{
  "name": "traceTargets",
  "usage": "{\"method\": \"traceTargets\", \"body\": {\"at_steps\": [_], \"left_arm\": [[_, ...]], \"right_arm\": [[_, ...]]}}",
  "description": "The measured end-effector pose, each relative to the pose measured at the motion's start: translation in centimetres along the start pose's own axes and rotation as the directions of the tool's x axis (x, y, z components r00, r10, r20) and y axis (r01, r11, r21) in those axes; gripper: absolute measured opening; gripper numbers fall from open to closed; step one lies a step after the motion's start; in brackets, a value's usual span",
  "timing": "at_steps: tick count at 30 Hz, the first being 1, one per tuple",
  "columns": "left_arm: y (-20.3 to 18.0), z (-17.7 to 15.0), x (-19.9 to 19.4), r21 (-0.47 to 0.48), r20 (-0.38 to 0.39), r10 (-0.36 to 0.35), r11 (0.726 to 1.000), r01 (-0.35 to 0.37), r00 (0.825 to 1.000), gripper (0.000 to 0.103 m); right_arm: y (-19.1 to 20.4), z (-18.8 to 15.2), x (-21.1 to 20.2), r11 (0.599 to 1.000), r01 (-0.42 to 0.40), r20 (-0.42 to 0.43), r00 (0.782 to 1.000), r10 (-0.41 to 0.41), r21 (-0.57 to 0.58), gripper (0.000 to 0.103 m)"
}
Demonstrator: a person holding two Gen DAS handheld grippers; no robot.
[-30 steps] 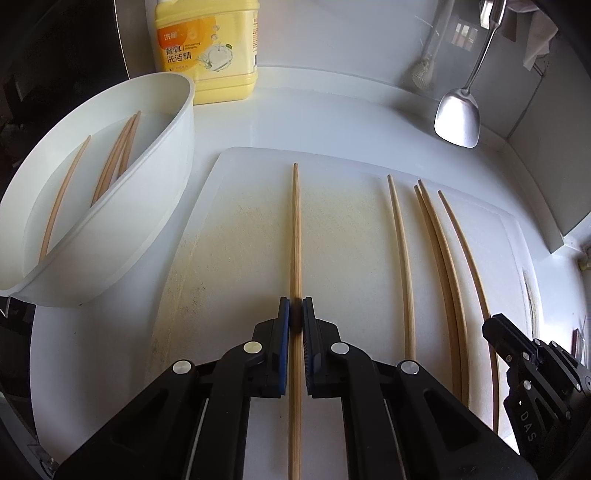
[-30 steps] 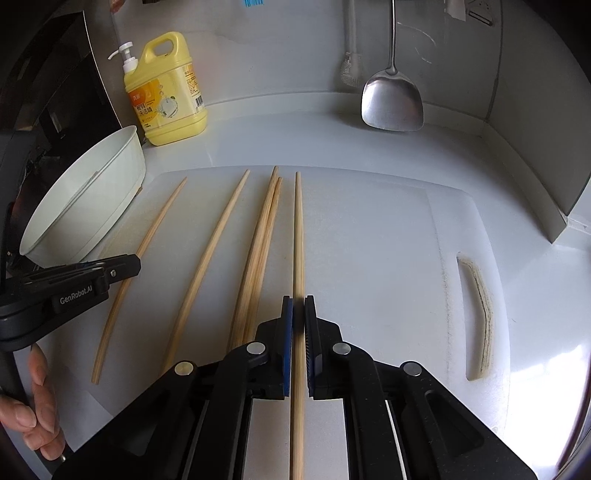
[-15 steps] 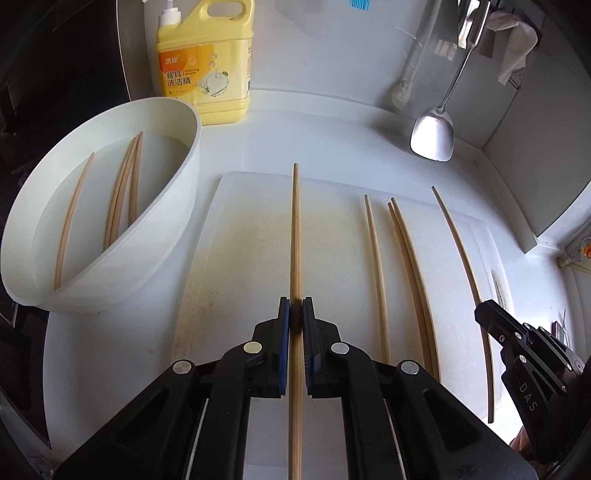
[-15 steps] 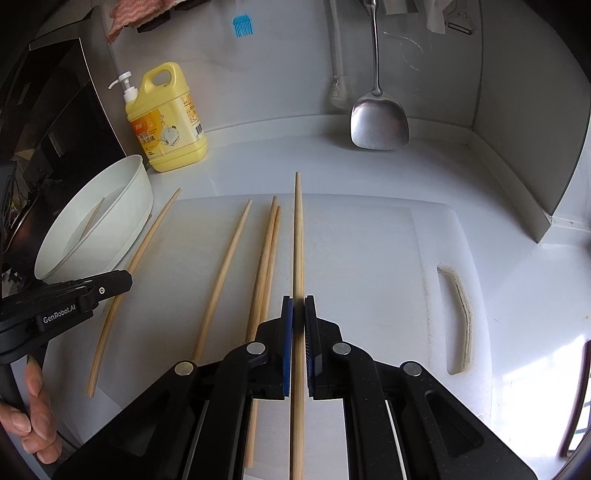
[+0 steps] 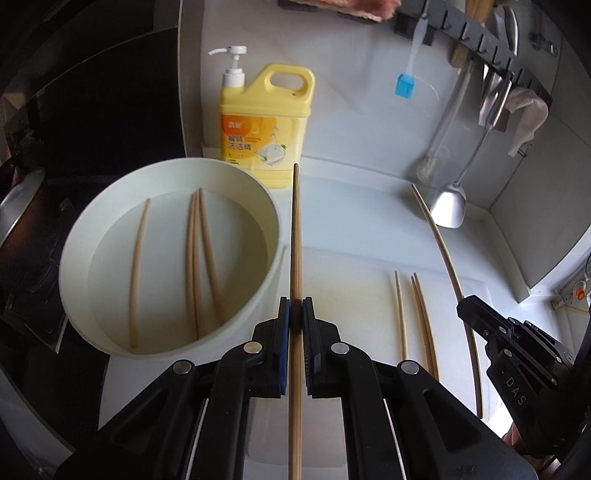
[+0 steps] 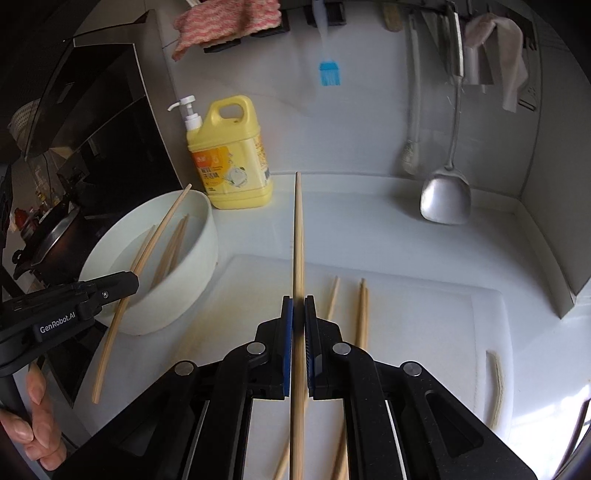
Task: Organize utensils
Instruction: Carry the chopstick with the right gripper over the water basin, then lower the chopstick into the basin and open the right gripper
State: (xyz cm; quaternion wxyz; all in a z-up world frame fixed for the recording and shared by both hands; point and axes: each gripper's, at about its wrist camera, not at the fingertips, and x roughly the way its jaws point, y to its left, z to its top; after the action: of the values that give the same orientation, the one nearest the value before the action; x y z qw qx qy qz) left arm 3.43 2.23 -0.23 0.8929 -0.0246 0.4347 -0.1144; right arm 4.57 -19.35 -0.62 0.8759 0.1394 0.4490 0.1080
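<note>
Both grippers tilt down, left gripper (image 5: 295, 314) and right gripper (image 6: 298, 314) each clenched on a chopstick (image 5: 296, 236), lifted beside the white bowl (image 5: 258, 306); cutting board's (image 6: 461, 314) right side has room.

Pale tan chopsticks (image 5: 296, 236) everywhere, plain, no pattern. At left of the frame sits a white bowl (image 5: 85, 236), clean and unmarked. Behind it, upper centre, a bright yellow detergent bottle (image 5: 267, 122) with a white pump and an orange-and-white label. The cutting board (image 6: 424, 295) is white, with a yellowish-brown stain toward its left side. On the wall, a sky-blue brush head (image 6: 329, 74), and upper left a pink-and-white patterned cloth (image 6: 221, 22). The spatula (image 6: 445, 201) is dull silver. The gripper bodies are black with blue pads (image 5: 283, 332).
</note>
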Motion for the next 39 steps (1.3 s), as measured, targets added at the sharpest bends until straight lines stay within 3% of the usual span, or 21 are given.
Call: {"method": "traceTargets", "body": {"at_steps": [7, 13, 19, 27, 39], "left_arm": [[6.7, 2.7, -1.1, -0.066, 0.048, 0.072, 0.995, -0.069, 0.996, 0.007], [12.2, 4.1, 0.2, -0.113, 0.039, 0.113, 0.988, -0.108, 0.993, 0.007], [16.1, 5.0, 2.3, -0.146, 0.009, 0.117, 0.983, -0.114, 0.993, 0.007], [18.0, 5.8, 5.3, -0.148, -0.039, 0.102, 0.983, -0.106, 0.994, 0.007], [19.0, 5.9, 9.8, -0.143, -0.152, 0.060, 0.986, -0.082, 0.987, 0.007]], "right_arm": [[6.8, 3.9, 3.0, 0.993, -0.106, 0.020, 0.994, 0.107, -0.054, 0.006], [12.6, 6.0, 7.0, 0.979, -0.184, -0.018, 0.983, 0.183, -0.086, 0.006], [16.8, 7.0, 10.6, 0.971, -0.211, -0.067, 0.976, 0.205, -0.111, 0.006], [18.6, 7.2, 14.2, 0.974, -0.215, -0.132, 0.970, 0.205, -0.067, 0.006], [19.2, 6.4, 18.3, 0.988, -0.153, -0.255, 0.956, 0.148, 0.002, 0.006]]}}
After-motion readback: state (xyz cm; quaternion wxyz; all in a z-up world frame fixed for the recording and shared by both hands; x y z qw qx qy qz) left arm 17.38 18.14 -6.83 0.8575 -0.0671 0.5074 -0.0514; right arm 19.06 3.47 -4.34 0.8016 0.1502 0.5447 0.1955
